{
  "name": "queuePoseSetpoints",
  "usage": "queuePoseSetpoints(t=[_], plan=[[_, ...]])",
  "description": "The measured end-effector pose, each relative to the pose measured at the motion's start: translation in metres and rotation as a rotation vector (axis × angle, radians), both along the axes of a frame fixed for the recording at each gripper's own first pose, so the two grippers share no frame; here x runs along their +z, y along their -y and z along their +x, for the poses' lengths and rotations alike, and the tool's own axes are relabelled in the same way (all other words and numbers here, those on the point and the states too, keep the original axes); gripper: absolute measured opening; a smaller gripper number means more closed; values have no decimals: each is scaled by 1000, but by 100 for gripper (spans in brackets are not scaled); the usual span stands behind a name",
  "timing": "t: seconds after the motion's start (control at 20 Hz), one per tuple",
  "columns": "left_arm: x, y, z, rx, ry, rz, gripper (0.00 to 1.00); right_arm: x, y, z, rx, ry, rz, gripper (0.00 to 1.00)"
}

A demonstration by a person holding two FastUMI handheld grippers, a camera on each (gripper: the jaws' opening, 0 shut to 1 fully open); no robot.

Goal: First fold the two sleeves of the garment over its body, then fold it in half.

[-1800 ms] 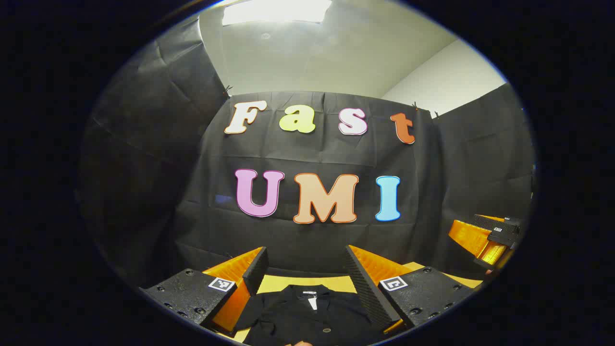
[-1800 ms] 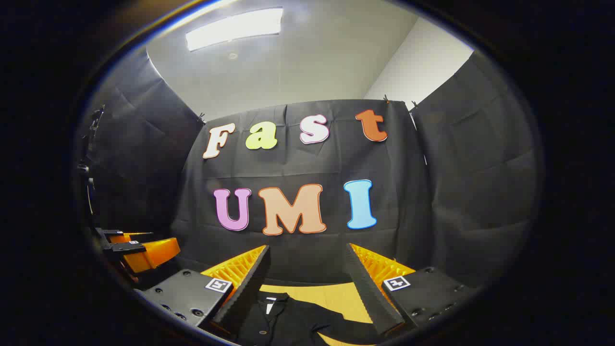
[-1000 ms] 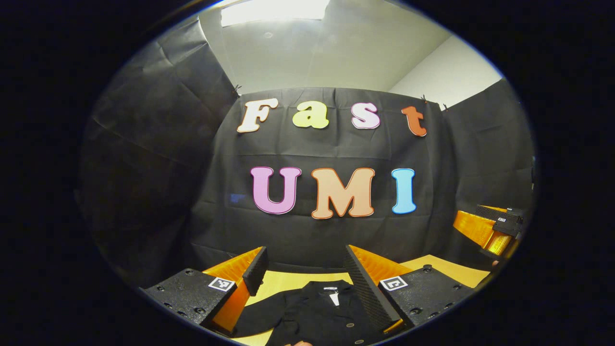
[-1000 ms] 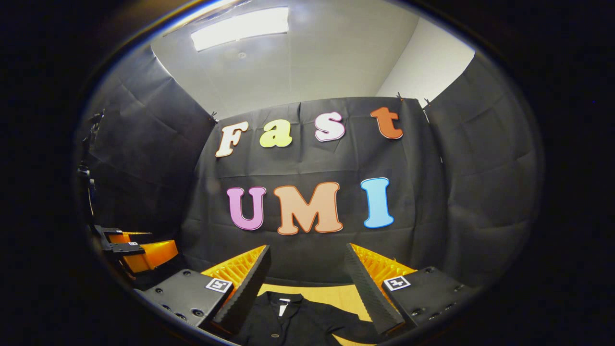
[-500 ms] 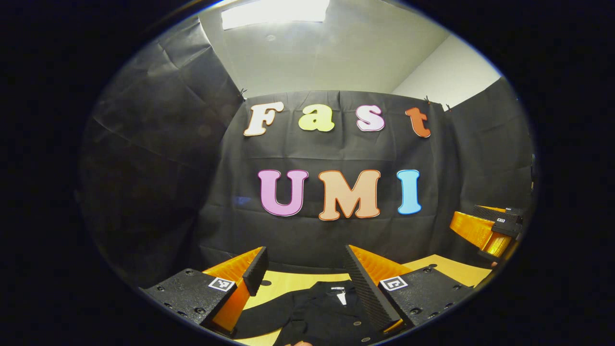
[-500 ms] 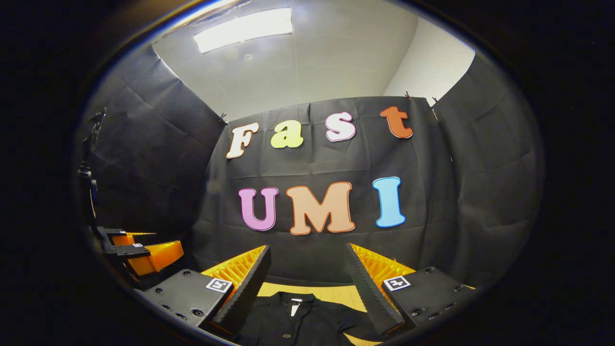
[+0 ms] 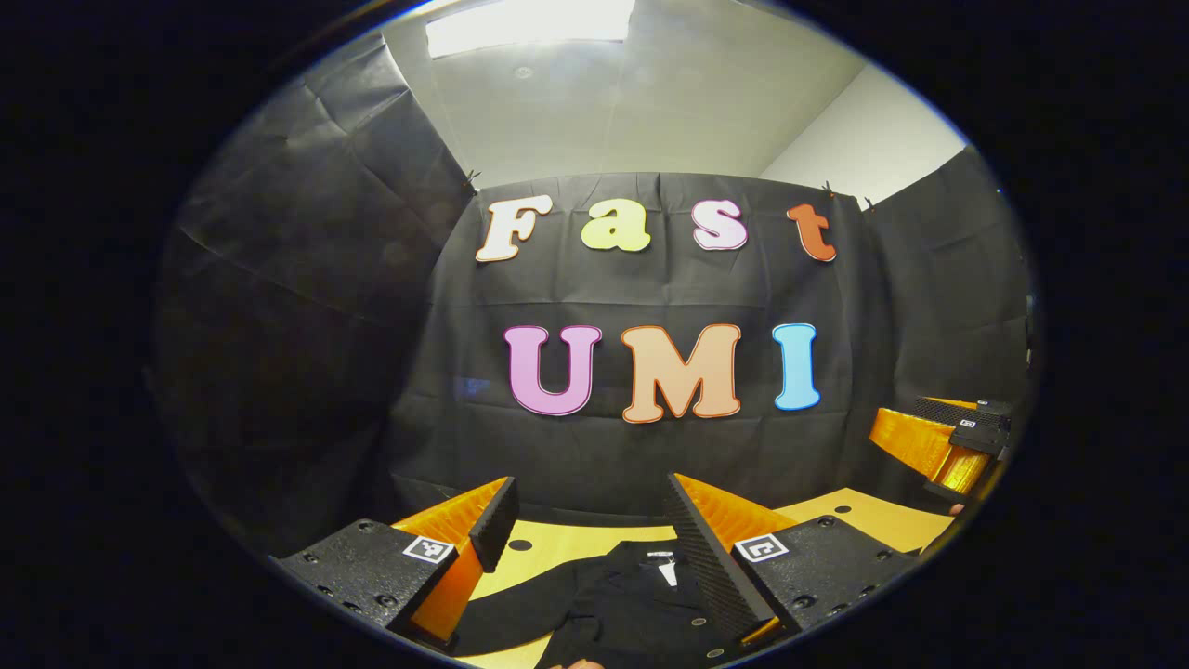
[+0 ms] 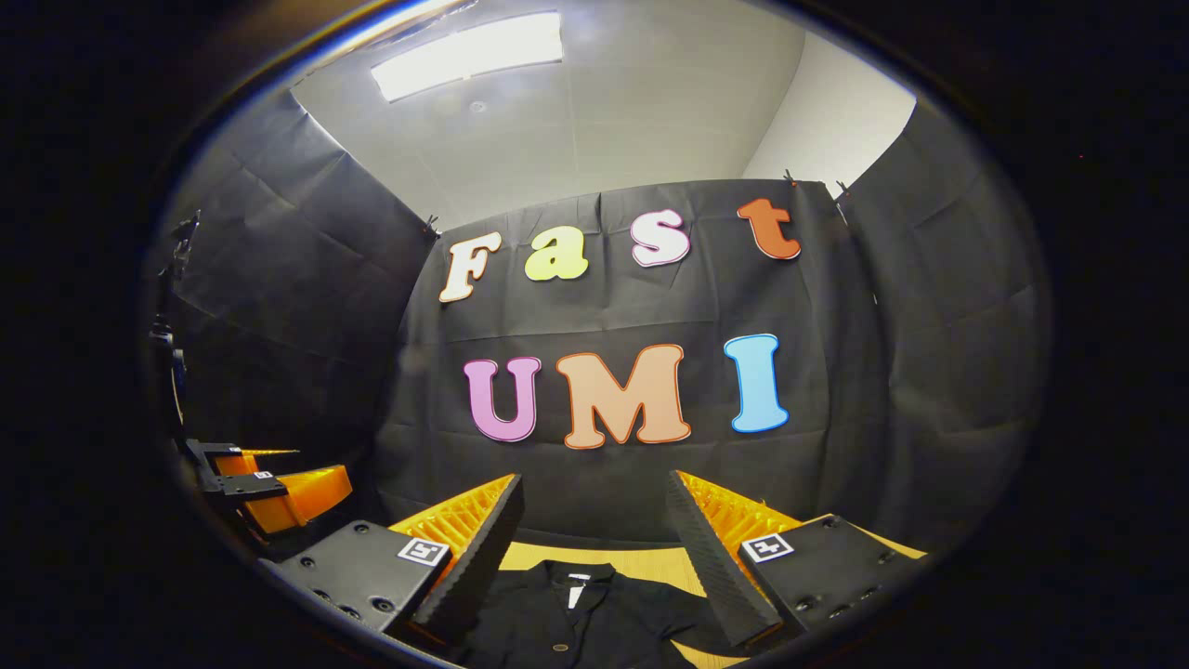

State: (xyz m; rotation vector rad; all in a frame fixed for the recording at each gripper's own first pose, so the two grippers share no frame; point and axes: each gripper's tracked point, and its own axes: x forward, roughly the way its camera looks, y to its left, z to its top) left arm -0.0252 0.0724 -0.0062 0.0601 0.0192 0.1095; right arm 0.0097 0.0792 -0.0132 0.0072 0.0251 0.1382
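A: What changes? Left gripper (image 7: 587, 520) view drifts left; black garment (image 7: 641, 609) now lies toward its right jaw.

B: Both jaws gape wide, empty, above table (image 7: 548, 548). Right gripper (image 8: 594, 520) too. Sleeves unfolded; approach only.

Yellow table (image 7: 548, 544); black cloth wall (image 7: 372, 279); lit ceiling panel (image 8: 464, 56).

black garment (image 7: 641, 609) lower body cut off by the edge, right sleeve behind fingers (image 8: 715, 557)
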Motion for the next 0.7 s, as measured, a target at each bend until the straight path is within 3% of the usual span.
queuePoseSetpoints(t=[0.7], plan=[[-10, -5, 5, 1, -19, -23, 94, -7, -12, 4, 21, -22, -11, 97]])
